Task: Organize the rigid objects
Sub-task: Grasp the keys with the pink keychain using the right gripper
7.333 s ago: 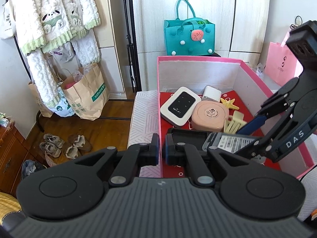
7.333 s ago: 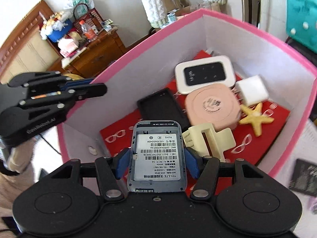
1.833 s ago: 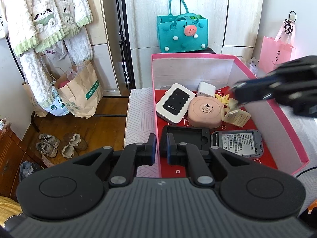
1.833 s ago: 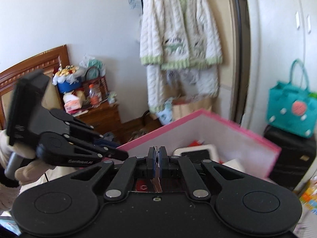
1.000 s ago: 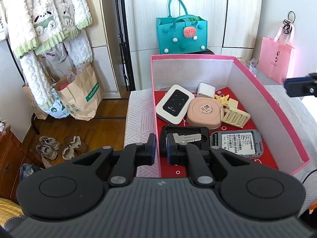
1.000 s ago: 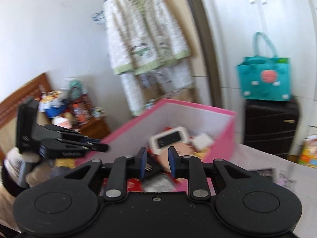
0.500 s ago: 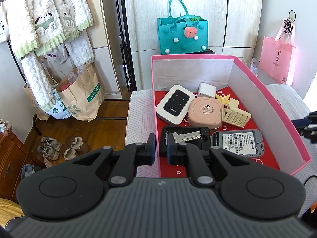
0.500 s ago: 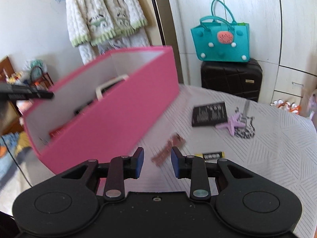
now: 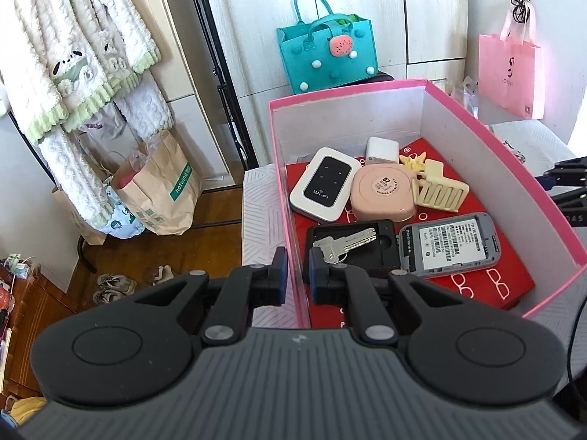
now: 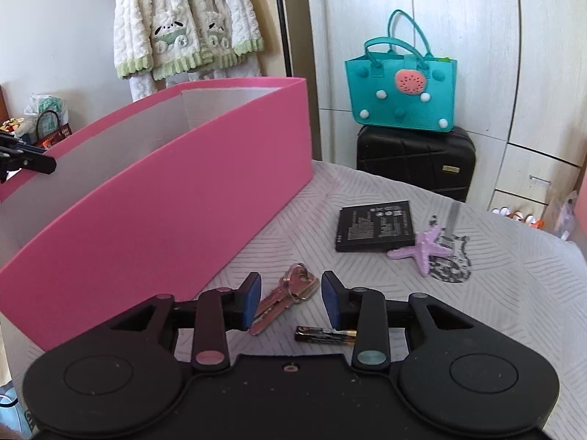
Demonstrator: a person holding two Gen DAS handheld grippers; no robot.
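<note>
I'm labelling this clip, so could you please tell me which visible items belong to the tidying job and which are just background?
Job items: pink box; bronze keys; AAA battery; flat phone battery; purple starfish; silver key already boxed.

Background: teal felt bag; black suitcase; hanging fleece robe.

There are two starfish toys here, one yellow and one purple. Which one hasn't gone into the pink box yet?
The purple starfish: it lies on the patterned cloth beside the black battery, outside the pink box. The yellow starfish already sits inside.
</note>
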